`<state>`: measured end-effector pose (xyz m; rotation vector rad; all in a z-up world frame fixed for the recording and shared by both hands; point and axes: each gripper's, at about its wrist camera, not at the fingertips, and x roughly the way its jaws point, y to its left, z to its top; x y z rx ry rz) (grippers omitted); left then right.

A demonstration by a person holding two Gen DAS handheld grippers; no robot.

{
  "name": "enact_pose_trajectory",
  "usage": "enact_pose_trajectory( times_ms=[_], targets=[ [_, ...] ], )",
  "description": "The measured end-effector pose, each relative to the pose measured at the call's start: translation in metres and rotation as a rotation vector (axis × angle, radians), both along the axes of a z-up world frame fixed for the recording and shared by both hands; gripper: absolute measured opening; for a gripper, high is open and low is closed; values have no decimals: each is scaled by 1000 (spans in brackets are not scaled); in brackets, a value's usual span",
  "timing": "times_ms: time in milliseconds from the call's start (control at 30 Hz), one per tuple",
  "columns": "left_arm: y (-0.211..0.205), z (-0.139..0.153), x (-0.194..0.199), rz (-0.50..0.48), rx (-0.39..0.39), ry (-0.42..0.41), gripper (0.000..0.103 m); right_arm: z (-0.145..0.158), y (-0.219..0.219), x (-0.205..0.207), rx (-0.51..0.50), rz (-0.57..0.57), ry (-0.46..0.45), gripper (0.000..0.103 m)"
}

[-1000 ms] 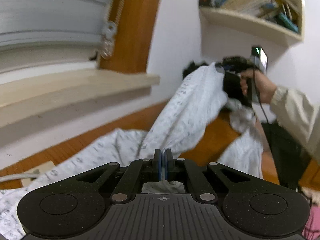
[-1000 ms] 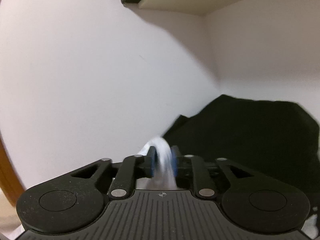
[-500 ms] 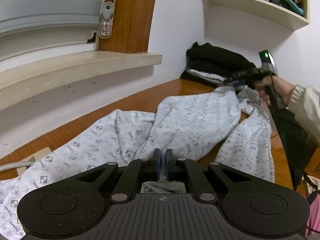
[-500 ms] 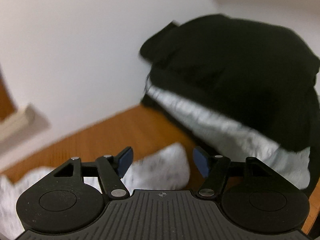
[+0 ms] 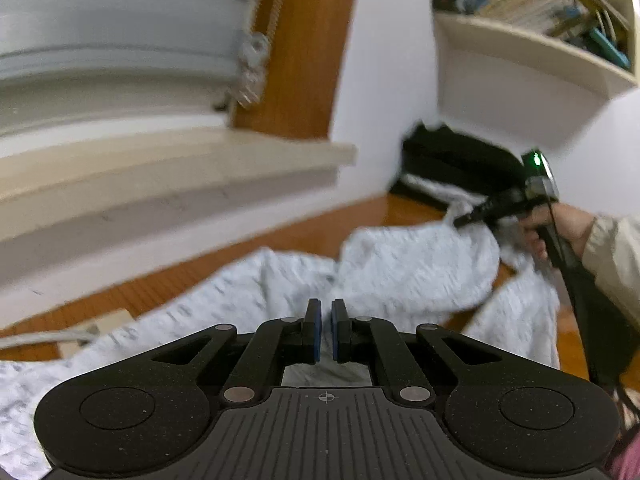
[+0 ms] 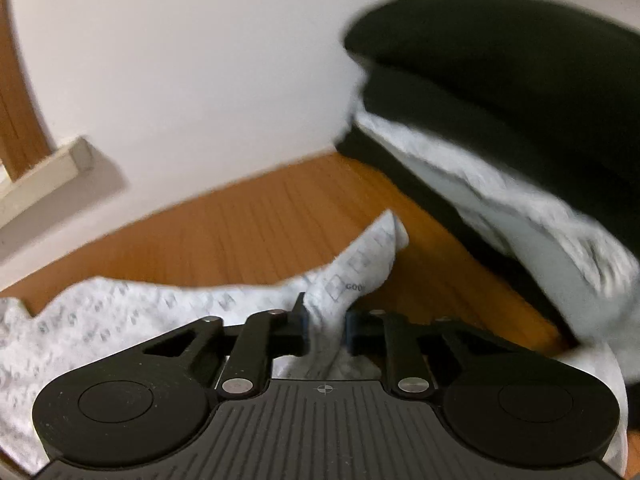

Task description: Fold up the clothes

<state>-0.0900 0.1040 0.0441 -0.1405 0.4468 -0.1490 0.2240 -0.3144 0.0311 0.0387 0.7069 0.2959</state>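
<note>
A white garment with a small grey print lies rumpled across the wooden table. My left gripper is low over its near edge. The jaws are shut to a thin slit, with cloth bunched under and behind the pads. In the right wrist view, my right gripper is closing on a raised fold of the same garment, and the cloth fills the gap between its pads. From the left wrist view, that right gripper sits at the garment's far corner, held by a person's hand.
A stack of folded clothes, black over white, stands in the far corner by the wall. A window sill runs along the left. A shelf of books hangs above the corner. Bare table wood shows beyond the garment.
The right gripper came down from holding the garment high, opened wide and let it drop onto the table, and has now closed in on a fold. The left gripper has hardly moved.
</note>
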Motion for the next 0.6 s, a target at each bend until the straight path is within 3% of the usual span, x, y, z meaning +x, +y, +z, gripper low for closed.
enact_pose_trajectory(
  times_ms=[133, 200, 333, 433, 500, 600],
  targets=[
    [16, 6, -4, 53, -63, -46, 5, 40, 15, 2, 51, -71, -255, 14],
    [17, 3, -1, 60, -51, -25, 5, 55, 18, 4, 90, -123, -326, 22],
    [10, -2, 4, 40, -12, 16, 5, 64, 28, 5, -8, -178, -343, 57],
    [3, -4, 4, 13, 5, 26, 7, 56, 19, -3, -10, -148, -316, 66],
    [-1, -6, 4, -3, 13, 28, 23, 47, 11, -9, -6, -123, -270, 72],
    [-5, -9, 4, -21, 31, 36, 23, 30, -3, -19, 19, -71, -188, 76]
  ],
)
